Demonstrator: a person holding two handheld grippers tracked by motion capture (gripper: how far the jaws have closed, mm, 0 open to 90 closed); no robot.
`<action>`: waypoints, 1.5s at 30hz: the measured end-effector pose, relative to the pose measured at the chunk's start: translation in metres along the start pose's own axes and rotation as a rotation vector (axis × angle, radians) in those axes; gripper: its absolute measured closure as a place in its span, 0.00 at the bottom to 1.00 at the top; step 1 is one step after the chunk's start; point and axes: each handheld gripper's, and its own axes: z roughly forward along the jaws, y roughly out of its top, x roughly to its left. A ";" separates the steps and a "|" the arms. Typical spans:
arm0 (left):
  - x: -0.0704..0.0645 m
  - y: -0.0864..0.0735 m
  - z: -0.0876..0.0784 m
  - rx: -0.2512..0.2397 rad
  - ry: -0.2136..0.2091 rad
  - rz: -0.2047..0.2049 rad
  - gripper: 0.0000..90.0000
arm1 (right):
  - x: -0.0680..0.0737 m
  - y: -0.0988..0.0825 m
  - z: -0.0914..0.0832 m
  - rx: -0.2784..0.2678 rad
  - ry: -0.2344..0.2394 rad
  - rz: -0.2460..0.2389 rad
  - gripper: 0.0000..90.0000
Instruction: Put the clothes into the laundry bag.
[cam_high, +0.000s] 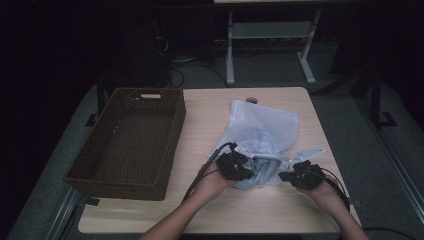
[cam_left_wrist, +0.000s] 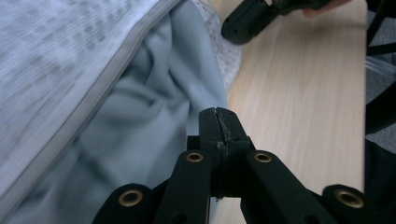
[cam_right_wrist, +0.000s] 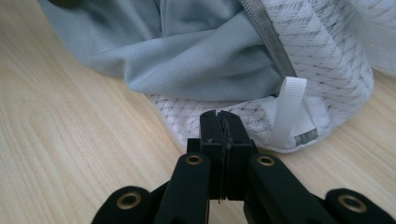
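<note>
Both jaws of the left hand-held gripper (cam_left_wrist: 218, 122) are pressed together on nothing, just beside the grey cloth (cam_left_wrist: 154, 121). The right hand-held gripper (cam_right_wrist: 219, 125) is likewise closed and empty, its tips at the mesh bag (cam_right_wrist: 327, 56). The cloth spills from the bag's zipped mouth on the tabletop (cam_high: 210, 120), near the basket (cam_high: 131, 140). Both look light, limp and snag-prone; I'd pinch a cloth fold and the bag's hem by its white loop (cam_right_wrist: 288, 109).
</note>
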 end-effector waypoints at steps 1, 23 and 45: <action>0.000 0.000 0.000 0.000 0.000 0.000 1.00 | 0.000 0.000 0.000 -0.001 0.003 -0.001 0.99; 0.033 0.021 0.045 0.005 0.183 -0.087 1.00 | 0.005 -0.005 -0.004 0.043 0.020 -0.037 1.00; 0.034 -0.003 -0.007 -0.048 0.140 -0.101 0.94 | -0.002 -0.007 -0.007 0.034 0.040 -0.015 0.99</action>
